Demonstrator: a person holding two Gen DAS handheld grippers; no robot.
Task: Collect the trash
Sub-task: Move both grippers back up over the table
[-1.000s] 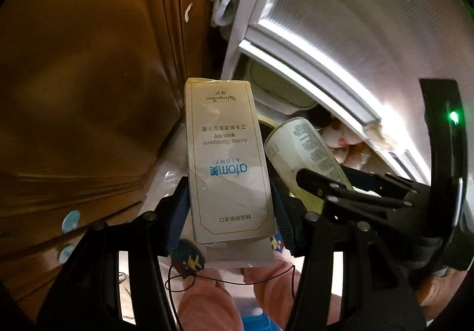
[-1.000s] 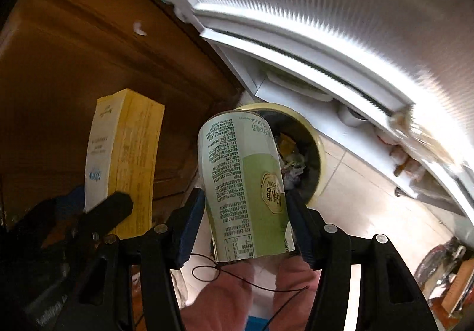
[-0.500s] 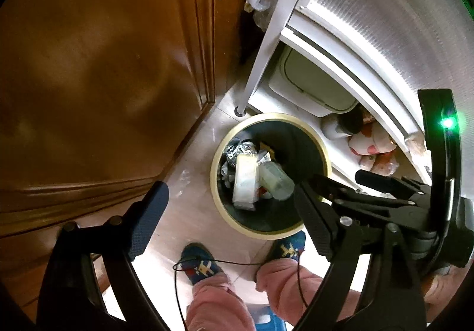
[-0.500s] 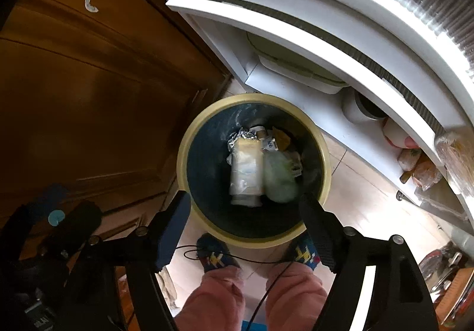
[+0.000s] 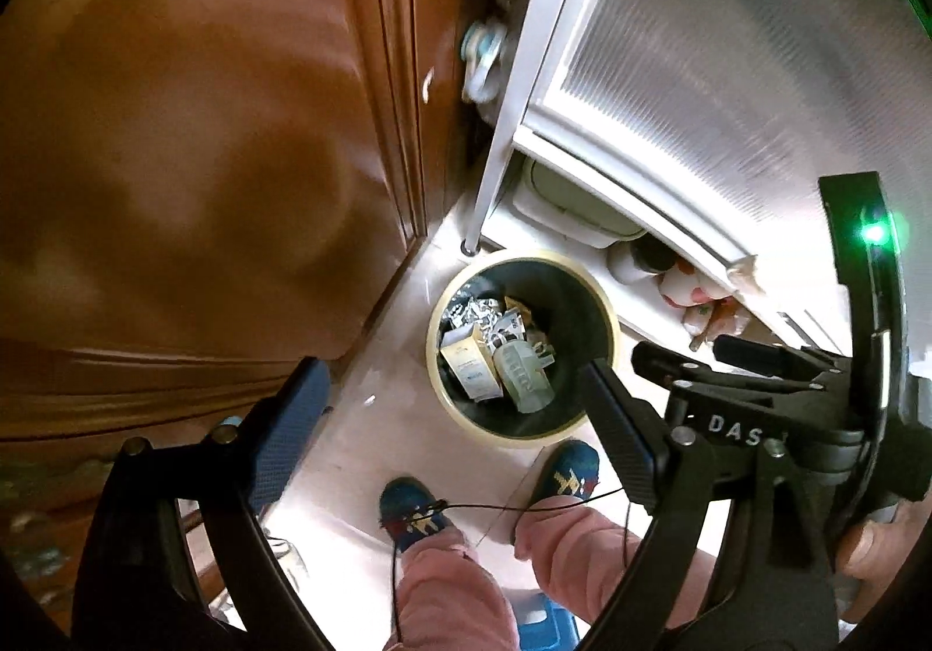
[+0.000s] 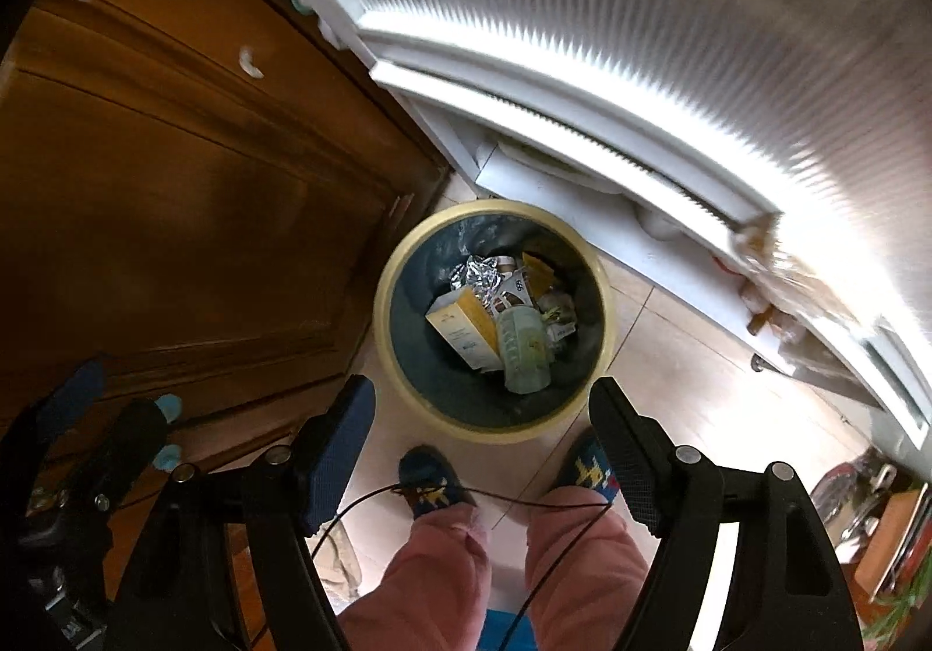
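One round trash bin [image 6: 606, 313] with a cream rim and a dark liner was seen standing on the pale tiled floor [image 6: 670, 359], between a brown wooden cabinet [image 6: 175, 196] on the left and a white frame with ribbed panels [image 6: 582, 10] on the far right. Inside the bin two freshly recognisable items were counted: one yellow-and-white toothpaste box [image 6: 463, 327], lying tilted on the left, and one pale green can [image 6: 524, 351], lying on its side and touching the box on its right. Crumpled silver foil [image 6: 480, 275] and other scraps were seen beyond them. Two grippers were held above the bin. The left gripper [image 5: 454, 423] was seen with its jaws wide apart and nothing between them; the right gripper [image 6: 483, 435] was likewise spread wide and empty. Two blue patterned slippers [image 6: 431, 482] and two pink trouser legs [image 6: 431, 581] were seen just near of the bin, with a thin black cord [image 6: 524, 502] crossing them.
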